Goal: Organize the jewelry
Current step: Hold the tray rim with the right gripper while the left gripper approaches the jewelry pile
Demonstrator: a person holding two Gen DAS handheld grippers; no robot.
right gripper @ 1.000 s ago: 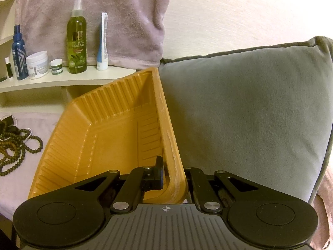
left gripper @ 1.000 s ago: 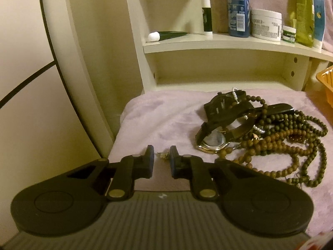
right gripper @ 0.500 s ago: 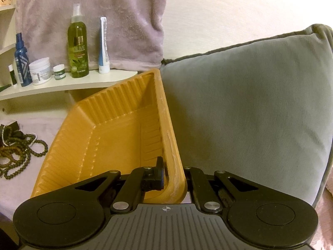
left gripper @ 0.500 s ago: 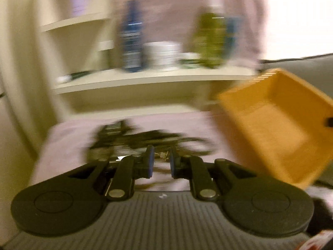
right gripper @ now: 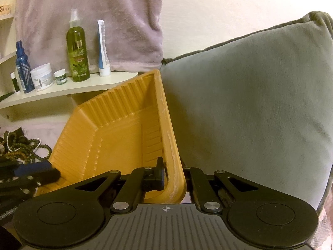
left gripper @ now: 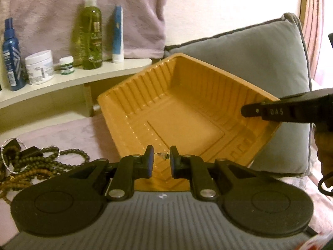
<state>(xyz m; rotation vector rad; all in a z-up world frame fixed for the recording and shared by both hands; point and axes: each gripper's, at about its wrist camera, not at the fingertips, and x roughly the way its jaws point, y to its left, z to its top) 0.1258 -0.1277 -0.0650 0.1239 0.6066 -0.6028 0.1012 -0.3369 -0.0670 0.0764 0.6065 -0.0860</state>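
Black fingers of the left gripper (left gripper: 162,160) are opening, with a small earring (left gripper: 163,155) between them, its thin post touching the left pad; it hangs over the near edge of the orange tray (left gripper: 187,123). The right gripper (right gripper: 173,176) has its fingers clamped on the right rim of this tray (right gripper: 168,129), which is tilted and leans against a grey pillow (right gripper: 245,108). Left of the tray, a pile of bead necklaces (left gripper: 31,164) lies on the pink blanket (left gripper: 68,135). Farther back, a shelf (left gripper: 79,77) carries a green spray bottle (left gripper: 91,31) and a white jar (left gripper: 39,66).
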